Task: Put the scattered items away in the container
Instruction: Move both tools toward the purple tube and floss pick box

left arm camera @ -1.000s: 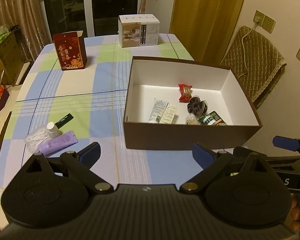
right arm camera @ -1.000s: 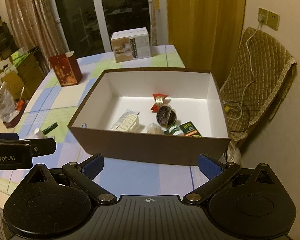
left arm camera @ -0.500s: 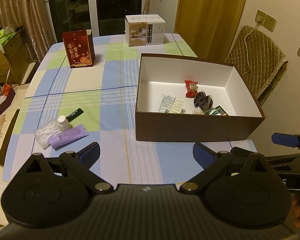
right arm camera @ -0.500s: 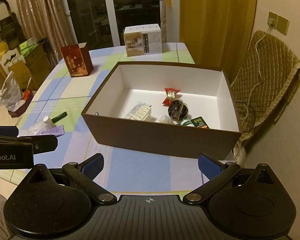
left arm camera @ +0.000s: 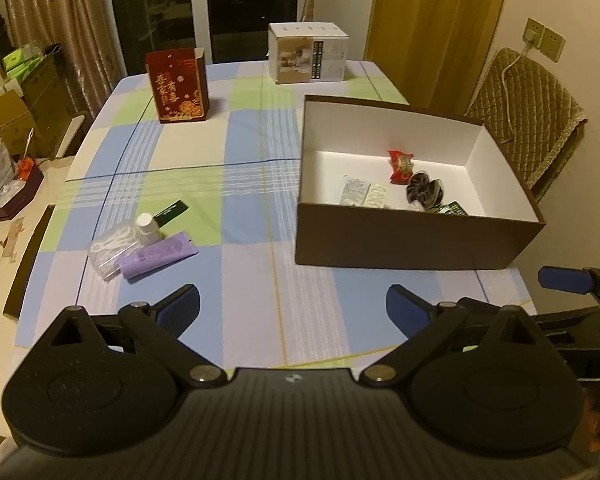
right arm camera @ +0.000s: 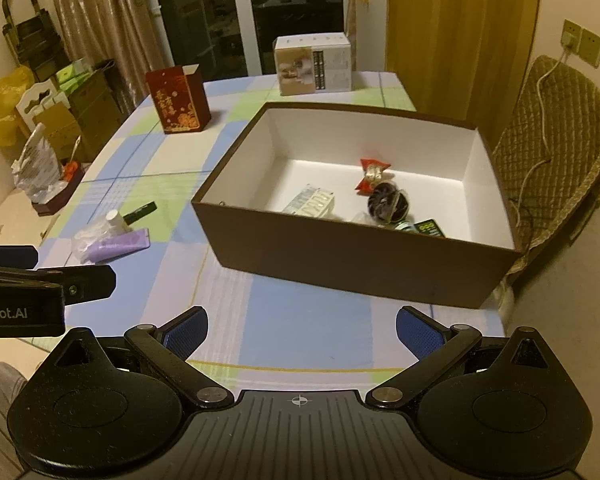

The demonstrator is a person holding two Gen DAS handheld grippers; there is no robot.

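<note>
A brown box [left arm camera: 412, 240] [right arm camera: 356, 256] with white inside stands on the right of the table and holds a red packet [left arm camera: 401, 164], blister packs [left arm camera: 366, 194], a dark round item [left arm camera: 424, 192] and a green pack [right arm camera: 430, 227]. Left of it on the cloth lie a purple tube [left arm camera: 158, 255] [right arm camera: 118, 245], a clear bag of cotton swabs [left arm camera: 110, 245], a small white-capped bottle [left arm camera: 148, 227] and a dark green sachet [left arm camera: 171, 212]. My left gripper [left arm camera: 293, 307] and right gripper [right arm camera: 302, 330] hover open and empty over the near table edge.
A red patterned carton [left arm camera: 178, 86] and a white printed carton [left arm camera: 307, 58] stand at the far end of the checked tablecloth [left arm camera: 244, 184]. A padded chair [right arm camera: 556, 132] is right of the box. Boxes and bags [right arm camera: 40, 120] crowd the floor at left.
Both grippers have pulled back and risen, so the table and box look smaller and farther. Nothing on the table has moved; both stay open.
</note>
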